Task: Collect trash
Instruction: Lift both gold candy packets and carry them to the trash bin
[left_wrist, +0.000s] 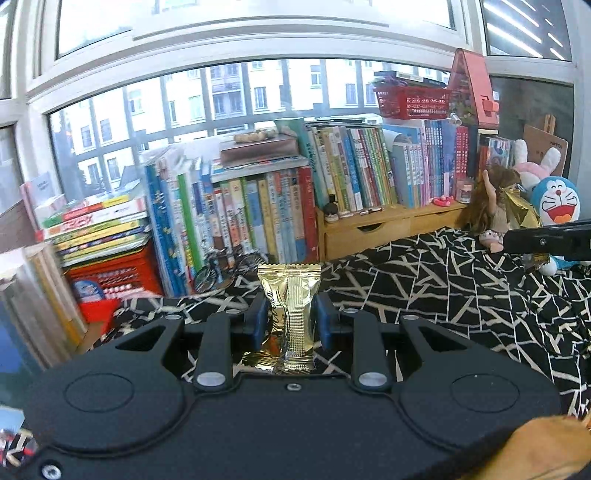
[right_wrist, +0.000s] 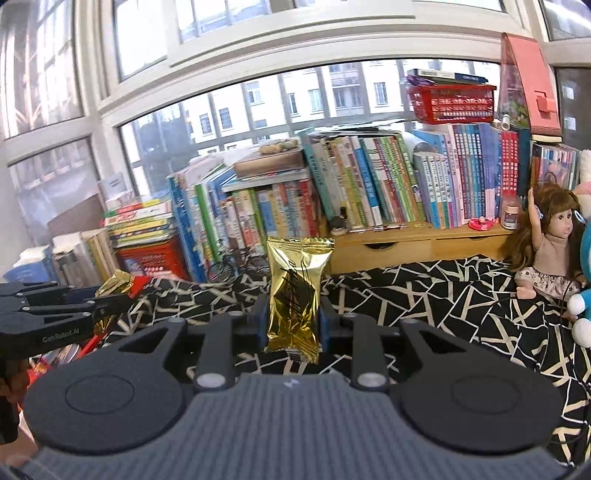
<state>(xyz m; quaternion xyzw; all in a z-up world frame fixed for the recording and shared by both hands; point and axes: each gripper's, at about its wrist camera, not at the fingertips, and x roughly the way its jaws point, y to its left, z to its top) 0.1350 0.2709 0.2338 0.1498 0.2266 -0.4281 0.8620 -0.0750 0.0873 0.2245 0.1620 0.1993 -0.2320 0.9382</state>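
Wrappers pinched upright: left gripper (left_wrist: 289, 319) and right gripper (right_wrist: 291, 314) each clamp a gold wrapper (left_wrist: 290, 314) (carrying height, likely bin-bound).

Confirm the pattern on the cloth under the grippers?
Black cloth with irregular cream lines; clearest in the right wrist view.

Gold foil wrapper (left_wrist: 291, 314), fine ribbed seam; second gold foil wrapper (right_wrist: 295, 295), black script. Black cloth (left_wrist: 443, 280), cream line pattern. Red basket (left_wrist: 413, 101). Blue fingers (left_wrist: 327, 319).
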